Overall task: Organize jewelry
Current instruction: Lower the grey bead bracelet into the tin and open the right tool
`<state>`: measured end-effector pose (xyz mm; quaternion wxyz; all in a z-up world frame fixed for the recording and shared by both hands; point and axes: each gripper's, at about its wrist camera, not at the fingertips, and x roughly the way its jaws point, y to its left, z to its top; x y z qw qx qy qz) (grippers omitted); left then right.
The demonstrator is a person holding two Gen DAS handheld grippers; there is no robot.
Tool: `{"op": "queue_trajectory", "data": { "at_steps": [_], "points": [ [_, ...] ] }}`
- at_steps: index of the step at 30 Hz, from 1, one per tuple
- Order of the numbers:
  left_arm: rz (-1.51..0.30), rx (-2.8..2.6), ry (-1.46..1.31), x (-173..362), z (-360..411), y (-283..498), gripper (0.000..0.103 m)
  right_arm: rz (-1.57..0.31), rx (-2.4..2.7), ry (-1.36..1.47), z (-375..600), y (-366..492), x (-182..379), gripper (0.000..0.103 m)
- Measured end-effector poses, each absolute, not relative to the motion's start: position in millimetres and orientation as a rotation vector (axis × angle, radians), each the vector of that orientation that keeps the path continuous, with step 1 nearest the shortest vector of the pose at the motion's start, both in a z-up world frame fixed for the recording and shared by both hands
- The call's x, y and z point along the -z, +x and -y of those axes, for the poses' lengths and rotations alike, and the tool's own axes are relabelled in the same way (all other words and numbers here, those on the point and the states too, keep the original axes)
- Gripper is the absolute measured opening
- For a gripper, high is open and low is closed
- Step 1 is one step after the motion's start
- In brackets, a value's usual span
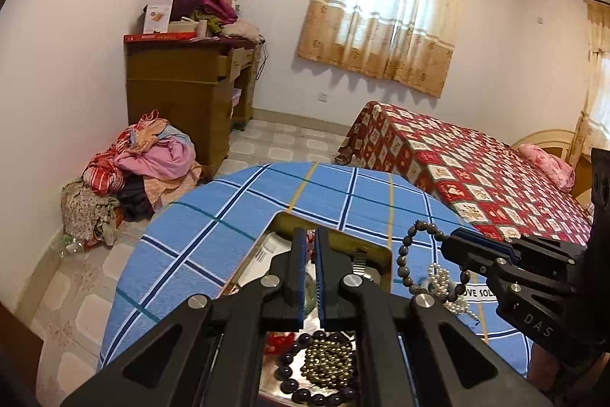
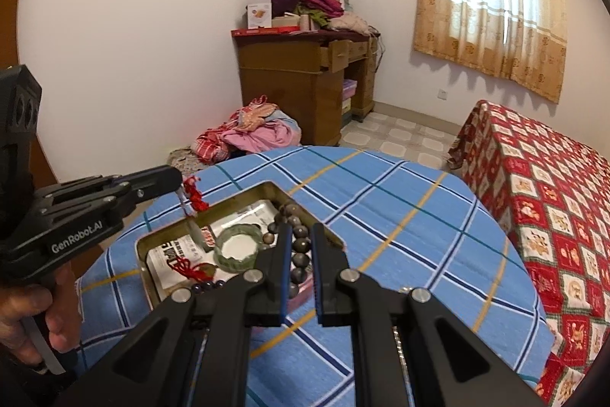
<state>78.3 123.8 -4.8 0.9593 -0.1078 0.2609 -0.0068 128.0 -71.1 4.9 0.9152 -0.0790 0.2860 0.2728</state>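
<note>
Currently clamped on brown bead bracelet (image 2: pixel 300 243): right gripper (image 2: pixel 300 229), closed down onto the strand. Held raised just right of the tin box (image 2: pixel 236 203), hanging as a loop below the fingertips with long axis near vertical, above a pearl string (image 1: pixel 442 279) on the checked cloth (image 1: pixel 228 216). Clamped on red knot pendant (image 2: pixel 196 195): left gripper (image 1: pixel 310 235), above the box's left rim, so nearer to the box. For probable deposit, shift bracelet leftward over the box interior, clear of the green bangle (image 2: pixel 237 264) inside, then lower
</note>
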Motion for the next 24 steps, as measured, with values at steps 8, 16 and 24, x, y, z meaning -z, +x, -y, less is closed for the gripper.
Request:
{"op": "queue_trajectory", "data": {
  "at_steps": [8, 16, 24],
  "points": [
    [-0.562, -0.014, -0.192, 15.0, -124.4, 81.9, 0.003, -0.62, -0.604, -0.158, 51.1, 132.7, 3.2, 0.012],
    [-0.594, -0.059, -0.17, 24.2, -134.5, 82.1, 0.003, -0.65, -0.633, -0.168, 29.4, 139.2, 19.4, 0.012],
    [-0.624, -0.076, -0.178, 36.2, -140.2, 84.7, 0.003, -0.683, -0.645, -0.189, 19.1, 137.6, 33.5, 0.012]
  ]
}}
